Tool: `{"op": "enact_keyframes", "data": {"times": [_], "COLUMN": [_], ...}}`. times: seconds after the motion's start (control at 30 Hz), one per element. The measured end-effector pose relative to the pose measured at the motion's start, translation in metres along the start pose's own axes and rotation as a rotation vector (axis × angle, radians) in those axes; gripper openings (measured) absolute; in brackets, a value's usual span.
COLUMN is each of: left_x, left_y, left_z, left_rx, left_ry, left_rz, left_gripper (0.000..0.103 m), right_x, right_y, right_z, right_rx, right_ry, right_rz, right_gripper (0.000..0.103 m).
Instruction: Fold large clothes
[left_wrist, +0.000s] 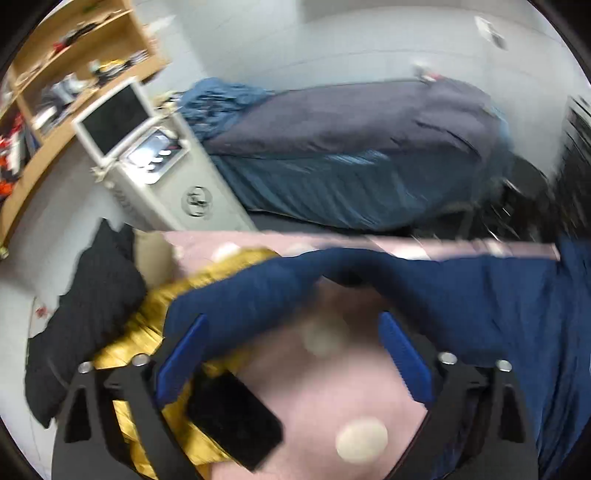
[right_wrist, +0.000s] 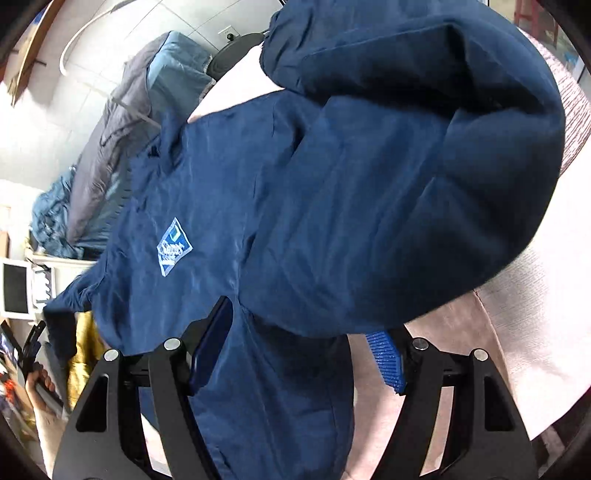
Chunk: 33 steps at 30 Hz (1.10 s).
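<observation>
A large navy jacket (right_wrist: 332, 206) with a light blue chest logo (right_wrist: 173, 246) lies on a pink sheet (right_wrist: 517, 302). Its padded sleeve or hood is folded over the body. In the left wrist view the jacket (left_wrist: 461, 295) runs across the middle and right, with a bent sleeve. My left gripper (left_wrist: 295, 332) is open above the pink sheet (left_wrist: 314, 387), its blue fingers (left_wrist: 181, 358) just short of the sleeve, holding nothing. My right gripper (right_wrist: 303, 332) is open, its fingers (right_wrist: 210, 343) standing either side of the jacket's lower part.
A yellow garment (left_wrist: 144, 332), a black garment (left_wrist: 85, 306) and a black phone (left_wrist: 232, 417) lie at the left. Behind stand a bed with blue and grey bedding (left_wrist: 351, 147), a white machine with a screen (left_wrist: 147, 147) and wooden shelves (left_wrist: 74, 74).
</observation>
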<state>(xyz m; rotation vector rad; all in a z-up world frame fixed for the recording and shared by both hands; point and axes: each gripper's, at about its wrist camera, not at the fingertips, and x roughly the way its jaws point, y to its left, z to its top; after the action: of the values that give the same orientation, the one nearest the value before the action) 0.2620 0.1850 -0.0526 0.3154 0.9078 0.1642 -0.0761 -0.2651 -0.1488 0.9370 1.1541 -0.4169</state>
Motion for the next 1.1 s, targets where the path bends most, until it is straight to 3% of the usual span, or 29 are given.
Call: {"op": "enact_keyframes", "data": {"times": [0.17,0.3,0.57,0.7,0.77,0.83,0.87,0.97,1.03,1.1], "left_x": [-0.002,-0.006,0.016,0.031,0.039,0.052,0.059,0.063,0.053,0.032], "left_y": [-0.027,-0.029,-0.013,-0.047,-0.068,-0.077,-0.078,-0.076,-0.077,-0.070], "left_z": [-0.094,-0.140,-0.188,-0.209,-0.224,-0.232,-0.233,-0.233,-0.234,-0.229], "left_rx": [0.087,0.142,0.166,0.308,0.378,0.354,0.314,0.235,0.260,0.272], "left_ry": [0.127,0.197,0.294,0.358,0.366,0.393,0.418,0.462,0.449,0.432], "left_rz": [-0.139,-0.243,-0.439,-0.566,-0.584,-0.598,-0.615,-0.686,-0.693,-0.688], "left_gripper": [0.092,0.092,0.094,0.094,0.094,0.095,0.093,0.071,0.054,0.028], "right_x": [-0.003,-0.010,-0.012,-0.006,-0.005,0.001,0.002,0.003,0.004,0.010], "right_y": [-0.004,-0.017,-0.011,-0.015,-0.019,-0.020,-0.021,-0.023,-0.023,-0.019], "right_z": [-0.023,-0.046,-0.111,-0.143,-0.154,-0.162,-0.166,-0.176,-0.185,-0.194], "right_rx": [-0.045,-0.098,-0.284,-0.287,-0.260,-0.239,-0.234,-0.228,-0.238,-0.255], "right_ry": [0.014,0.032,0.143,0.185,0.193,0.203,0.210,0.226,0.240,0.265], "right_rz": [-0.046,-0.060,-0.039,-0.064,-0.076,-0.086,-0.090,-0.096,-0.093,-0.083], "right_gripper": [0.071,0.071,0.071,0.071,0.071,0.071,0.071,0.071,0.071,0.071]}}
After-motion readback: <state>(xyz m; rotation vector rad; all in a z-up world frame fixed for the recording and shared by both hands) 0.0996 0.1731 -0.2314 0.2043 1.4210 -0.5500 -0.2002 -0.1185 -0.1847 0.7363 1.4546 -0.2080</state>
